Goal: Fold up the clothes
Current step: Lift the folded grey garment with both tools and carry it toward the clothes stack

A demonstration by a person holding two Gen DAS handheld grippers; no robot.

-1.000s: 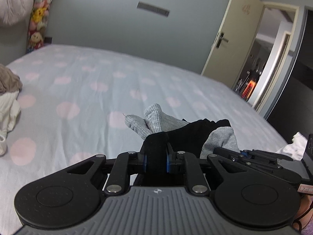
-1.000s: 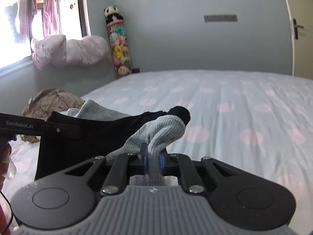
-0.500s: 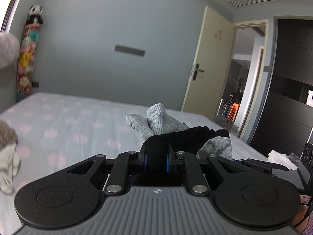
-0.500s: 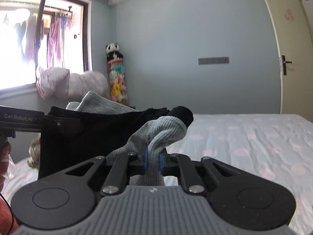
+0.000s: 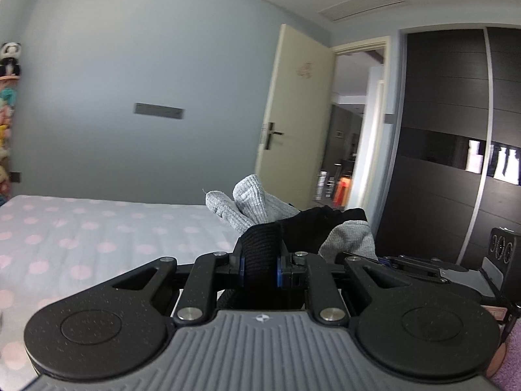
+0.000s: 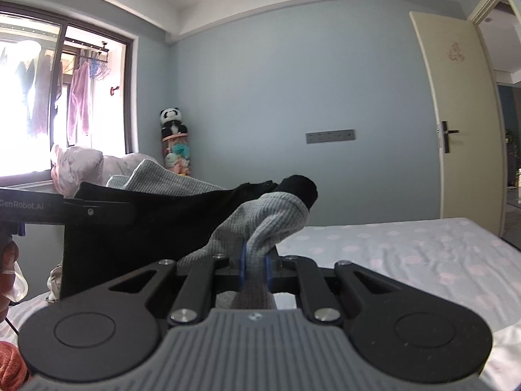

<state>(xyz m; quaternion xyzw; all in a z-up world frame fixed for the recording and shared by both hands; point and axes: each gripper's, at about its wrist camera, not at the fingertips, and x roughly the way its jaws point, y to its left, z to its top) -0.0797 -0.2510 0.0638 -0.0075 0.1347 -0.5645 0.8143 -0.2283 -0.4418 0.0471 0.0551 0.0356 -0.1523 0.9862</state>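
Left gripper (image 5: 260, 268): clamped on black sock (image 5: 263, 254).
Right gripper (image 6: 254, 268): clamped on grey sock (image 6: 260, 224).
Risk: thin pinch; socks may slip ahead onto bed (image 6: 407, 254).

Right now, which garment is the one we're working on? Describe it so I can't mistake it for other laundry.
Look above the polka-dot bed, between the two handheld grippers. The left gripper pinches a black part and the right gripper a grey ribbed part of the black-and-grey garment stretched between them. It is off the sheet, unlike the pale bundle by the window.
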